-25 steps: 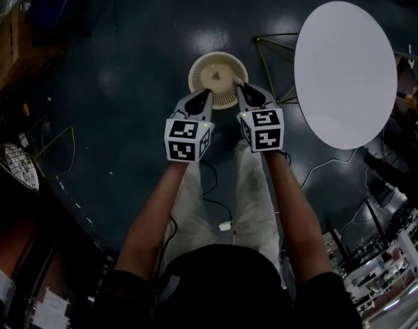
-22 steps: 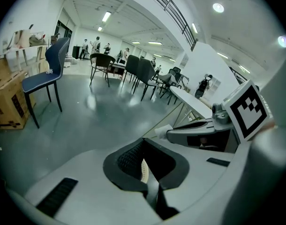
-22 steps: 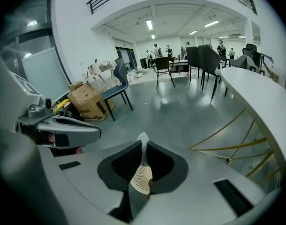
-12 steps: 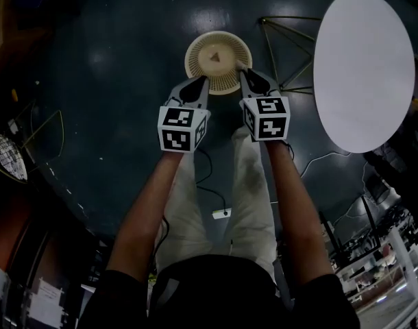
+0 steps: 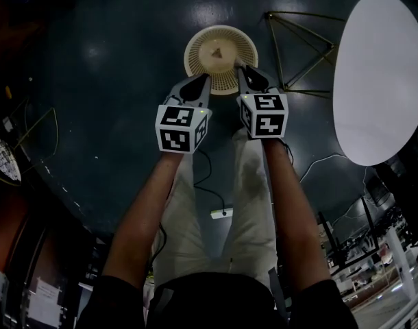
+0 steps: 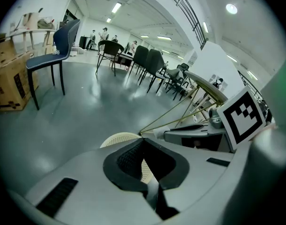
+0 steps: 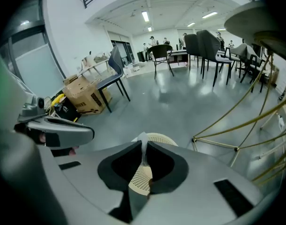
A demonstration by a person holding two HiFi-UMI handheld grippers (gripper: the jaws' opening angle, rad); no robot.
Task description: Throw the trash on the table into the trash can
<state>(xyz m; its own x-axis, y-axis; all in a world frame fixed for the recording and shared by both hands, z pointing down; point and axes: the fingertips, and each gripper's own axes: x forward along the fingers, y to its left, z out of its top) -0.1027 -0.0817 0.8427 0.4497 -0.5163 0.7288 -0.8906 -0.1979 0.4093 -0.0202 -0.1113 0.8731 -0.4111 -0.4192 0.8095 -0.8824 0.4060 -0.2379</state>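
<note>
white scrap [image 7: 142, 137] sits pinched between the near-closed jaws of the right gripper [image 7: 144, 149], over the near rim of the can [image 5: 195, 64] on the floor; left gripper [image 6: 143, 140] closed, empty; table [image 5: 380, 81] looks bare; only the drop seems left.

Cream perforated trash can [image 5: 220, 82], white scrap [image 7: 143, 151]

Left arm [image 5: 149, 214] and right arm [image 5: 289, 208] reach forward side by side, angled down; left hand-held gripper [image 5: 206, 77] has jaws together, right hand-held gripper [image 5: 240, 70] pinches a thin white scrap [image 7: 143, 149]
</note>
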